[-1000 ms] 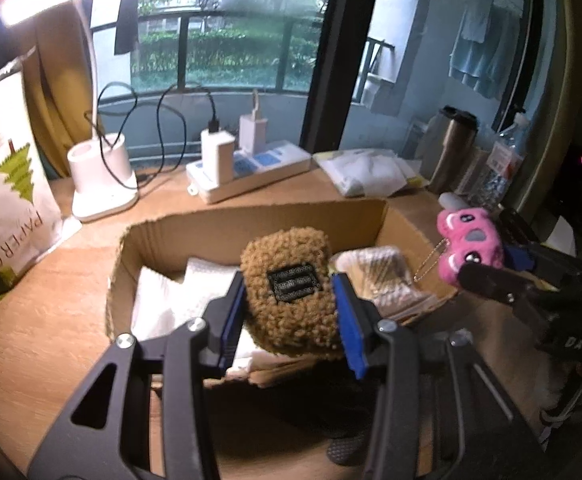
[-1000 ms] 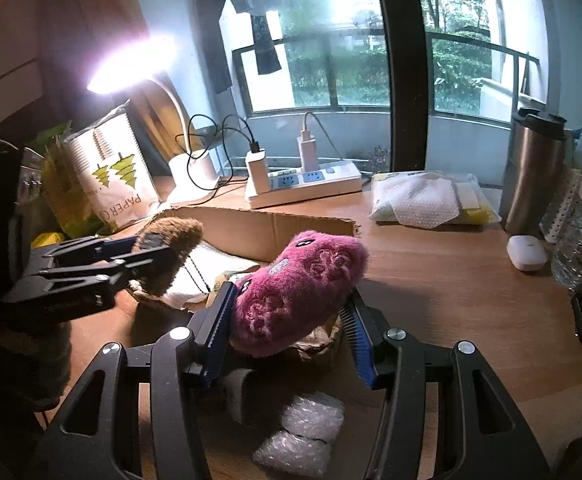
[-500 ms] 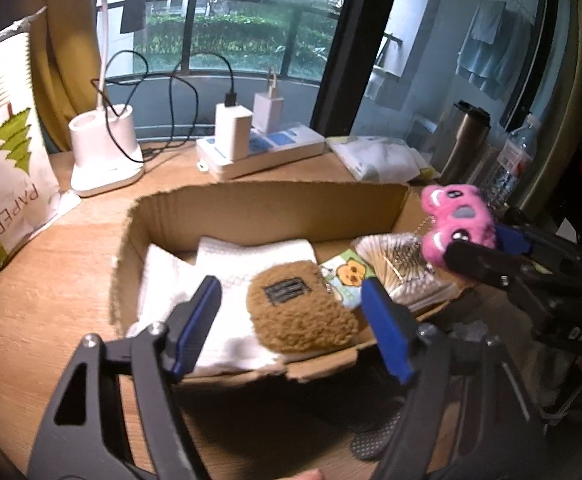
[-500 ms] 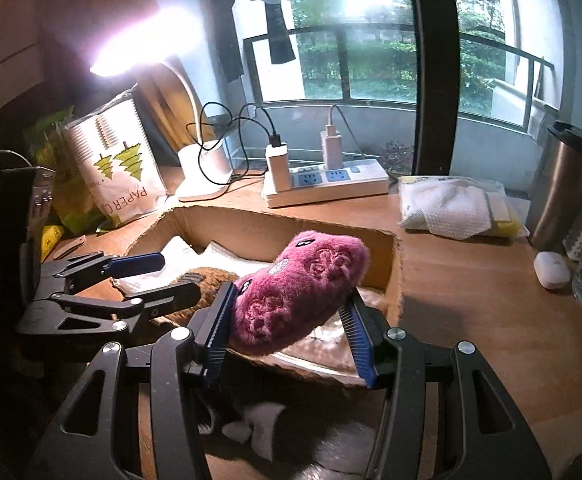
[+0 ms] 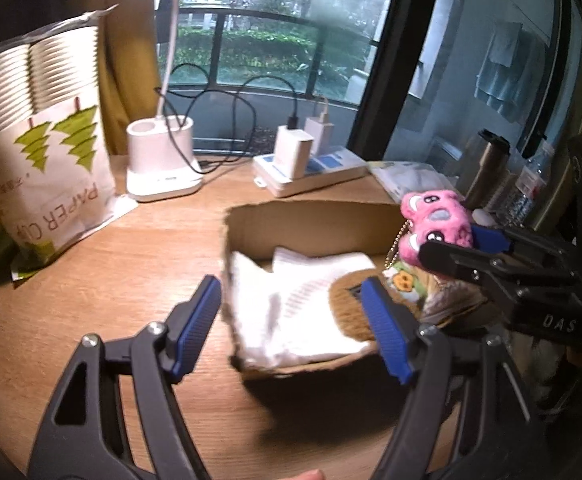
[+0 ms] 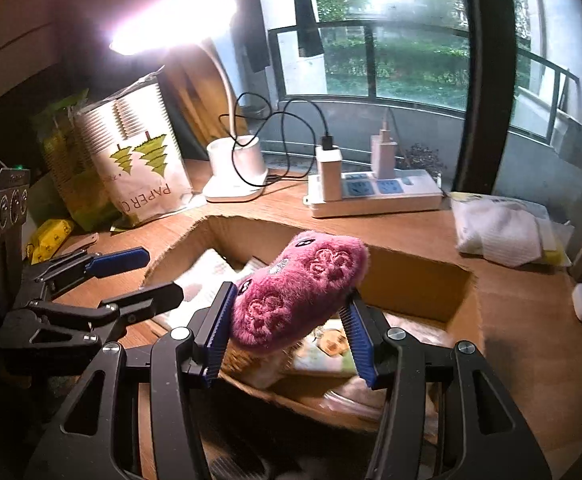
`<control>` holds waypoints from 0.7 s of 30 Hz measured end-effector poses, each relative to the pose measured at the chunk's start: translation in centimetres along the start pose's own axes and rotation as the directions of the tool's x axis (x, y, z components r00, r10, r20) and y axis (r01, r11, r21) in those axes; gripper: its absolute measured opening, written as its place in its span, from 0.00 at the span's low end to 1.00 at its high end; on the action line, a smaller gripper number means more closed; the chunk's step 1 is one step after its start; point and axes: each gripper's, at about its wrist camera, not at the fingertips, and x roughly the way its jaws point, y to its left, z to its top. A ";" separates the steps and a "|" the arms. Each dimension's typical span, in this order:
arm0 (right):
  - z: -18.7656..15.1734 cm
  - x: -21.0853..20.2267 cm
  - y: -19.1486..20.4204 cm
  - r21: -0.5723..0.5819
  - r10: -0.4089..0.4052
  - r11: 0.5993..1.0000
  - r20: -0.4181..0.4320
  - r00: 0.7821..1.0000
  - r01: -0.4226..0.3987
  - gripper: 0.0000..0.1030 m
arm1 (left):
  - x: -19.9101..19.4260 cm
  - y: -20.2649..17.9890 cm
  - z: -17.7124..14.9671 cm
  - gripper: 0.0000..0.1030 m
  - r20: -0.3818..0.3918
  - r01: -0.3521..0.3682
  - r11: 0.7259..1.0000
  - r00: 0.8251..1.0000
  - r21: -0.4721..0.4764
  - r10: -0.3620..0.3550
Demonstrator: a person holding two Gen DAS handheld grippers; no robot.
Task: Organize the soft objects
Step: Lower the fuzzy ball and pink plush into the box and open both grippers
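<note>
left view only: left gripper (image 5: 291, 320) gapes empty nr box (image 5: 311, 216) w/ brown pouch (image 5: 351, 312) inside, while right view shows right gripper (image 6: 287, 332) clenching pink plush (image 6: 299, 288) over box.

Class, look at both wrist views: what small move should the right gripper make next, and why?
Probably lower and release. The right gripper holds the pink plush toy above the cardboard box, where the brown plush pouch already lies; the left gripper is open and empty.
</note>
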 end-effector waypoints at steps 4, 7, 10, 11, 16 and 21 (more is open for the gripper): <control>0.8 1.2 1.0 -0.001 0.022 1.000 -0.006 1.000 -0.022 0.53 | -0.5 1.1 -0.1 0.72 0.009 -0.010 1.000 1.000 -0.017 0.010; 1.4 2.0 1.8 -0.010 0.039 0.999 -0.008 0.999 -0.039 0.53 | -0.8 2.0 -0.1 0.72 0.016 -0.020 0.999 1.000 -0.031 0.021; 1.9 2.7 2.5 -0.016 0.046 0.999 -0.013 0.999 -0.046 0.56 | -1.1 2.6 -0.2 0.72 0.019 -0.027 0.999 0.999 -0.043 0.028; 1.9 2.9 2.7 -0.018 0.043 0.999 -0.014 0.999 -0.043 0.57 | -1.2 2.8 -0.2 0.72 0.020 -0.028 0.999 0.999 -0.045 0.029; 2.0 3.1 3.3 -0.023 0.032 0.999 -0.019 0.999 -0.033 0.63 | -1.9 3.2 -0.4 0.72 0.032 -0.029 0.998 0.999 -0.050 0.031; 1.8 2.0 3.6 -0.029 0.021 0.999 -0.010 1.000 -0.021 0.64 | -2.7 2.9 -0.5 0.72 0.041 -0.027 0.999 0.999 -0.047 0.029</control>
